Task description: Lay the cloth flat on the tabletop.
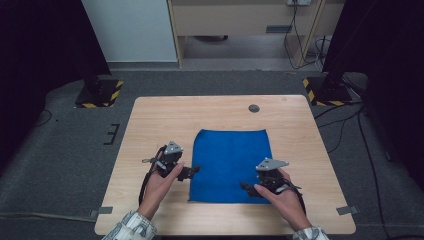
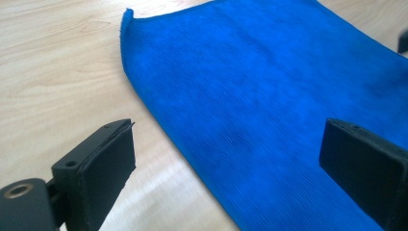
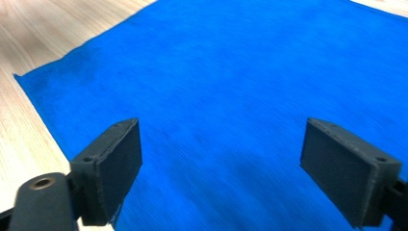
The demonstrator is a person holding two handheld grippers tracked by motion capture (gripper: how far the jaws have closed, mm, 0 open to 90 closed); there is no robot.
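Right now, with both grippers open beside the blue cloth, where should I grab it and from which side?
Take the blue cloth at its two near corners, coming in from its left and right edges. It lies flat on the table, so only edges and corners offer something to pinch. The left gripper sits at the left edge, the right gripper over the near right part; both are open and probably need only slide under.

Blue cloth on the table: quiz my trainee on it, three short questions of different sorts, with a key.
1. True or false: the blue cloth lies flat on the wooden table.
2. Which gripper is at the cloth's left edge: A left gripper, B right gripper?
3. Fill in: both grippers' jaws stand ____ with nothing between them.

Key: 1 true; 2 A; 3 open.
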